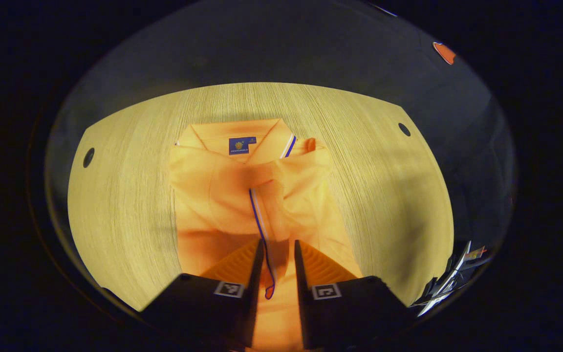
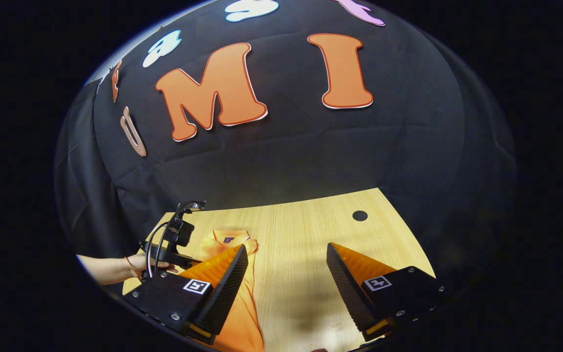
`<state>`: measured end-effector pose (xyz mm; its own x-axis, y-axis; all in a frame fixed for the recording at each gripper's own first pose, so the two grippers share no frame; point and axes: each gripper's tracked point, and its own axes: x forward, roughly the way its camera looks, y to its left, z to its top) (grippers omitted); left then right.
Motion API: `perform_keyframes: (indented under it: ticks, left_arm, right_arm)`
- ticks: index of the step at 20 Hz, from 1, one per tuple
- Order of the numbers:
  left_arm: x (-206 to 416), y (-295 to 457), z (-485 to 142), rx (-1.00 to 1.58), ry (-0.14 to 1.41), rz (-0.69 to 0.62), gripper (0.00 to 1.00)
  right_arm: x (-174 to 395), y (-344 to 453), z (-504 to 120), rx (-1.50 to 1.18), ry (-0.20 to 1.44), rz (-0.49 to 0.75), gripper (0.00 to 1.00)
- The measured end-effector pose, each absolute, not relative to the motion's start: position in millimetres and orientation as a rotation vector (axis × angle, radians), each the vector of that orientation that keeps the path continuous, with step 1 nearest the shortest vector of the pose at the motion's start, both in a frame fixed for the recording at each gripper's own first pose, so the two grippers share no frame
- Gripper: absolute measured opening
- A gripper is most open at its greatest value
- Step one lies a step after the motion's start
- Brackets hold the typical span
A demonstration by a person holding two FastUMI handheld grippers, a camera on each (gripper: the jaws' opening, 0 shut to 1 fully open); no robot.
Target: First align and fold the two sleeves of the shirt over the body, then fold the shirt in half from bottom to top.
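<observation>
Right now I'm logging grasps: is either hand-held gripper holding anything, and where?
Left hand-held gripper straddles the shirt at its striped sleeve edge; grip cannot be told. Right hand-held gripper holds nothing.

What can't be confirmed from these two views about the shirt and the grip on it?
- Shirt hem: in the left gripper view it is cut off at the bottom, behind the left gripper.
- Left grip: the fingers stand close around the trimmed sleeve edge; contact cannot be told.
- Collar label: too small to read.
- Right gripper view: the right gripper, open, covers part of the shirt; the hand is cut off at the edge.
</observation>
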<state>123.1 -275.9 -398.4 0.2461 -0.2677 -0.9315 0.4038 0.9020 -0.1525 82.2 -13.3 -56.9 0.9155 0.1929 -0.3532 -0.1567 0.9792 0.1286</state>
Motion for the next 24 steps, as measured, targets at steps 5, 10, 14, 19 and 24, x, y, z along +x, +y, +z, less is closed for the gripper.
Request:
perform_keyframes:
  ticks: [5, 10, 14, 19, 24]
  left_arm:
    - [112, -262, -379, 0.097, 1.225, -0.486, 0.64]
    - [102, -240, -342, 0.103, 1.134, -0.491, 0.99]
    - [83, -212, -308, 0.078, 1.049, -0.491, 0.99]
    - [41, -159, -283, 0.115, 0.972, -0.438, 0.99]
    - [-25, -109, -287, 0.135, 0.988, -0.384, 0.99]
  right_arm:
    - [86, 6, -57, 0.105, 0.371, 0.19, 0.98]
    - [83, 36, -69, 0.079, 0.401, 0.218, 0.98]
    - [70, 57, -80, 0.024, 0.437, 0.246, 0.98]
    - [40, 73, -103, -0.029, 0.498, 0.25, 0.98]
    - [-18, 89, -160, -0.08, 0.658, 0.267, 0.98]
